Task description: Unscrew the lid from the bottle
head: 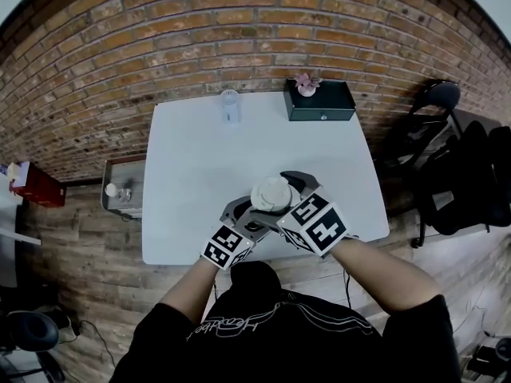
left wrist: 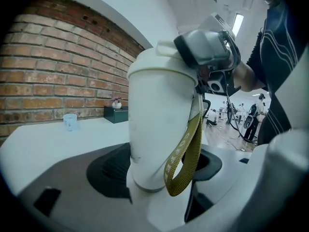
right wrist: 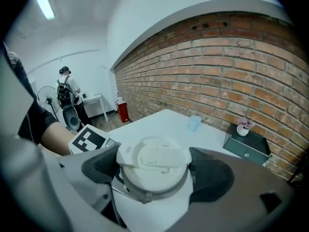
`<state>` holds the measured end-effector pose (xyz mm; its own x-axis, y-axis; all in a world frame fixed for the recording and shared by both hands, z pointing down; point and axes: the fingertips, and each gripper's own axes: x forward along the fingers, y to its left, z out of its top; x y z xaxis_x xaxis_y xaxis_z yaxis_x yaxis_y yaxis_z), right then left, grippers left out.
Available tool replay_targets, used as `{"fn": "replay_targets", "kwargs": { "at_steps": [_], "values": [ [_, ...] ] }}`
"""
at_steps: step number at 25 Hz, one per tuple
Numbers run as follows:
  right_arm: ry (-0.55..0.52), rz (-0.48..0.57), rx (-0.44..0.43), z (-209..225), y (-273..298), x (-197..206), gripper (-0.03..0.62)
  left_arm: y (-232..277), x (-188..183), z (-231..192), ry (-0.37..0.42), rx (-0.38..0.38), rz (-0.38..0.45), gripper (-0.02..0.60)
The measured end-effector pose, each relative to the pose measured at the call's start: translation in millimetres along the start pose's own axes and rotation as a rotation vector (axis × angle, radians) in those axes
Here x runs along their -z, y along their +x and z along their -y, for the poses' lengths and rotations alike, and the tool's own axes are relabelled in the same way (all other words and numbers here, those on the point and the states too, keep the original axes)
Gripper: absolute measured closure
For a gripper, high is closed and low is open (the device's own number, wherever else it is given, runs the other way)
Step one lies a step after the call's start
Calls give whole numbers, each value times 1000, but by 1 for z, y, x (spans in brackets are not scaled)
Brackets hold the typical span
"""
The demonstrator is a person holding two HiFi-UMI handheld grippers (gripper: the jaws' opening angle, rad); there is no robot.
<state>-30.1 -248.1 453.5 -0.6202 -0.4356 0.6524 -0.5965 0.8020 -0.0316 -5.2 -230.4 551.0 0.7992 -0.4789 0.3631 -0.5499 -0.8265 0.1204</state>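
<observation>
Left jaws: the left gripper (left wrist: 159, 167) has its jaws closed on the lower body of the bottle (left wrist: 159, 120), one dark pad (left wrist: 108, 170) on each side of it.
Right jaws: the right gripper (right wrist: 154, 170) comes in from above, and we see its jaws lying against the lid (right wrist: 153, 163) on both sides, pinching it.
Lid: white, round and ribbed on top. It sits on the bottle's neck.
Bottle: white and smooth, held roughly upright. An olive strap (left wrist: 186, 153) hangs in a loop down one side.
Bottle position: by the near edge of the tabletop (head: 207, 158), a little right of its middle, just in front of the person. We cannot tell whether its base rests on the tabletop.
Far edge: a clear cup (head: 230, 106) stands near the middle. A black box (head: 321, 102) sits toward the far right corner, with a small pink flower pot (head: 306, 84) on it.
Surroundings: a brick wall (head: 200, 38) runs behind the far edge. A low stand (head: 124, 186) is beside the left edge and a red box (head: 36, 186) lies further left. A black chair (head: 435, 102) is off the right edge.
</observation>
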Motion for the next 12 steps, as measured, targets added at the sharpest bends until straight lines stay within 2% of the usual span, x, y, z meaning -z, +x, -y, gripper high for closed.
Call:
{"fn": "replay_targets", "kwargs": {
  "at_steps": [7, 12],
  "values": [
    [-25, 4, -48, -2, 0, 2, 161, -1, 1, 0, 1, -2, -2, 234],
    [-90, -16, -142, -6, 0, 4, 161, -2, 2, 0, 3, 7, -10, 234]
  ]
}}
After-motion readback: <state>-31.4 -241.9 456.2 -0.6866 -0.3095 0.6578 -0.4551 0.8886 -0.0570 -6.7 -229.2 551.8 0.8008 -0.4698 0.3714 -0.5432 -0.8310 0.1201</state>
